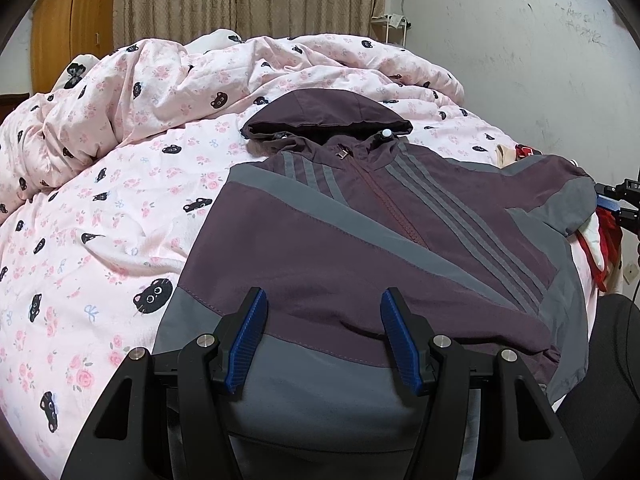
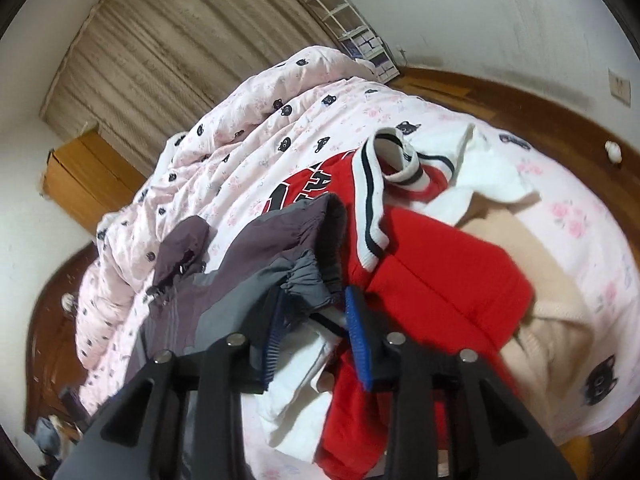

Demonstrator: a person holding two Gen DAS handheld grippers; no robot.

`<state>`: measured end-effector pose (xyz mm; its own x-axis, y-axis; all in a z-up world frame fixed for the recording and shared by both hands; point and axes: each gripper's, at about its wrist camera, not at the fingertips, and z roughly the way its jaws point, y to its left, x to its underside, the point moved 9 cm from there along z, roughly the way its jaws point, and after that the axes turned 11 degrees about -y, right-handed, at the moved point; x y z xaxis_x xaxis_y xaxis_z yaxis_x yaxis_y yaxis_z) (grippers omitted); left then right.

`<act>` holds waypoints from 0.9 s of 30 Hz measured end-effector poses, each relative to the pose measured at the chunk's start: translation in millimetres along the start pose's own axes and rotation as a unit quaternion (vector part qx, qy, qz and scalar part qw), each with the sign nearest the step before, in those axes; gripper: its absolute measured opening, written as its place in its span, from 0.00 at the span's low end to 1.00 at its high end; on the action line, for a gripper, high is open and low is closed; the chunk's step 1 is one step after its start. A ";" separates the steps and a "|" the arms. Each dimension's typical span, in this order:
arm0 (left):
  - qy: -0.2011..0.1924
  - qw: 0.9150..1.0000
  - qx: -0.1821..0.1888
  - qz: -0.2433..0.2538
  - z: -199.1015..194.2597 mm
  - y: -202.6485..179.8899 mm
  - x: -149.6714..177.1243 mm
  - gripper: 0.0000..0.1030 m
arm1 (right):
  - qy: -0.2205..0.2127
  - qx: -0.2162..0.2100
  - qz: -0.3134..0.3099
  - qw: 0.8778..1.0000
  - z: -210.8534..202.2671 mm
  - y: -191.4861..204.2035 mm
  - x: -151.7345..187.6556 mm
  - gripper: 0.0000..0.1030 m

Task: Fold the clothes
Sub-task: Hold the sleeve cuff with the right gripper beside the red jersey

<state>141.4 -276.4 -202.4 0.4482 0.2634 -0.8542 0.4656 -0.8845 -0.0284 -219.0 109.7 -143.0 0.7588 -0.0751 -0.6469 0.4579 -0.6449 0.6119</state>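
Observation:
A purple and grey hooded jacket [image 1: 360, 232] lies front up and zipped on the pink bed, its hood [image 1: 328, 116] at the far end. My left gripper [image 1: 324, 300] hovers open over the jacket's grey hem with nothing between its fingers. In the right wrist view the jacket's grey elastic sleeve cuff [image 2: 308, 280] sits between the tips of my right gripper [image 2: 314, 292], whose jaws stand apart around it. I cannot see the pads pressing on the cuff. The right gripper [image 1: 612, 200] also shows at the far right of the left wrist view, beside the sleeve end.
A red jersey [image 2: 432, 280] with white and black trim, a white garment [image 2: 492, 168] and a beige one [image 2: 520, 248] are heaped just right of the sleeve. A crumpled pink cat-print quilt [image 1: 180, 80] fills the back of the bed. A wooden wardrobe [image 1: 68, 28] and curtains stand behind.

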 end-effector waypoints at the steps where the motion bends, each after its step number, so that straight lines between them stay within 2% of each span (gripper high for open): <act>1: 0.000 1.000 0.000 0.000 0.2 -0.1 0.3 0.53 | -0.001 -0.001 0.004 1.000 1.0 -0.4 0.1 0.33; 6: 0.002 1.000 -0.001 0.002 1.1 -0.8 1.6 0.53 | -0.003 -0.009 0.014 1.000 5.4 1.7 -1.5 0.34; 8: 0.003 1.000 -0.001 0.003 1.4 -1.1 2.1 0.53 | -0.010 -0.010 0.005 1.000 3.3 6.4 -4.6 0.29; 9: 0.003 1.000 -0.001 0.003 1.6 -1.2 2.3 0.53 | -0.016 -0.009 -0.002 1.000 1.4 9.4 -6.7 0.22; 10: 0.003 1.000 -0.001 0.003 1.7 -1.3 2.5 0.53 | -0.021 -0.009 -0.009 1.000 -0.3 12.6 -9.0 0.19; 16: 0.004 1.000 -0.001 0.004 2.6 -1.4 3.2 0.53 | -0.038 -0.015 -0.024 0.999 -3.4 27.1 -19.9 0.15; 21: 0.004 1.000 -0.001 0.004 2.8 -2.4 2.8 0.53 | -0.019 -0.024 0.009 0.999 10.0 25.6 -18.0 0.21; 25: 0.004 1.000 0.000 0.005 2.7 -2.3 3.5 0.53 | -0.008 -0.035 0.039 0.999 21.7 22.0 -12.1 0.37; 27: 0.005 1.000 0.000 0.006 3.0 -2.3 3.6 0.53 | -0.005 -0.044 0.056 0.997 26.8 20.3 -9.2 0.38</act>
<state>139.6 -274.6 -206.9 0.4608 0.2570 -0.8495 0.4607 -0.8874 -0.0185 -229.1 76.9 -136.8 0.8028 -0.1519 -0.5765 0.4089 -0.5634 0.7179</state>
